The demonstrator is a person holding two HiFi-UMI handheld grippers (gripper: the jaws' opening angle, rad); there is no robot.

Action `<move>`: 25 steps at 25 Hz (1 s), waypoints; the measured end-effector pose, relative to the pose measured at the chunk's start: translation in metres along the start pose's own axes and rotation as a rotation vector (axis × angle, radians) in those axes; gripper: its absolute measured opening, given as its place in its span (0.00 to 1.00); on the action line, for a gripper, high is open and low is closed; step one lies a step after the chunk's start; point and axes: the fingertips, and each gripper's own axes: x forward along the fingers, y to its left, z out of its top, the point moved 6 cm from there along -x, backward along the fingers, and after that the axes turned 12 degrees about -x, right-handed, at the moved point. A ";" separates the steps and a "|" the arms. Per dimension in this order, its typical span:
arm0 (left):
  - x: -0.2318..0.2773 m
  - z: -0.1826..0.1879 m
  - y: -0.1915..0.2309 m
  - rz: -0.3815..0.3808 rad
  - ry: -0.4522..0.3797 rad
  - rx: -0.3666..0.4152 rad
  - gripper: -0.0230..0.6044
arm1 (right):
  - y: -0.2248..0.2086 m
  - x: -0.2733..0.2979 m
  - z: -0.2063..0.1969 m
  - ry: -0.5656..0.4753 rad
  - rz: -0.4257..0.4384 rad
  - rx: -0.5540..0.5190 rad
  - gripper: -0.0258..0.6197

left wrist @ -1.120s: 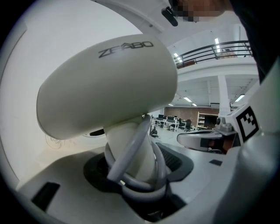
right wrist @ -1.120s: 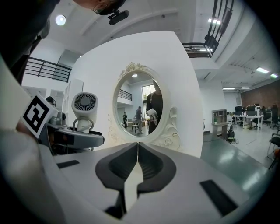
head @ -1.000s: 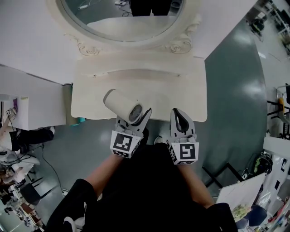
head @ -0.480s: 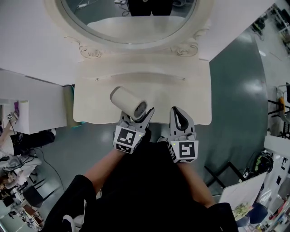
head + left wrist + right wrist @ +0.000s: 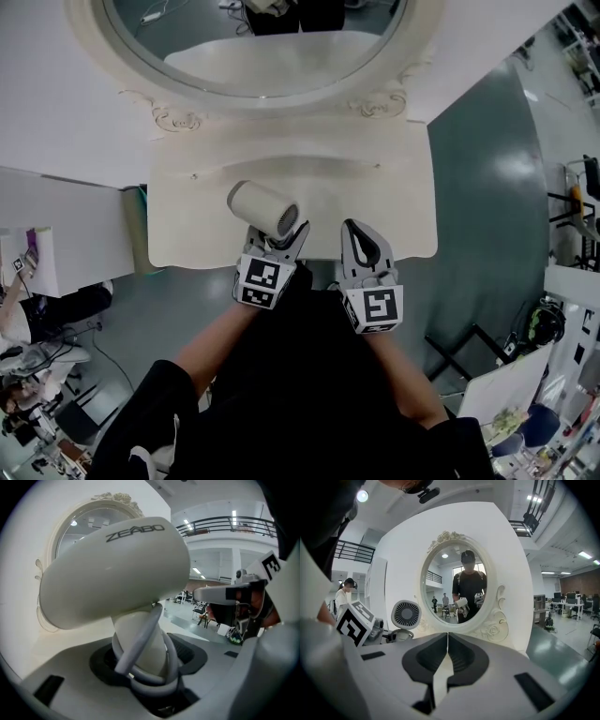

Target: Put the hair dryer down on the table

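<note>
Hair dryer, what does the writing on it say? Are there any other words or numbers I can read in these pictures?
"ZEABO", with a small mark over the A: brand name on the top of the hair dryer, seen in the left gripper view.
Marker cubes: only black-and-white square patterns, no words.
Things in the room behind: too small or blurred to read.
</note>
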 end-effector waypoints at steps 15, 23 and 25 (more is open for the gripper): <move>0.038 -0.017 0.030 -0.035 0.126 -0.032 0.43 | -0.003 0.045 -0.021 0.062 -0.035 -0.036 0.07; 0.052 -0.026 0.045 -0.037 0.174 -0.016 0.43 | 0.004 0.062 -0.028 0.094 -0.030 -0.014 0.07; 0.055 -0.030 0.048 -0.044 0.193 -0.009 0.43 | 0.006 0.065 -0.028 0.101 -0.032 -0.007 0.07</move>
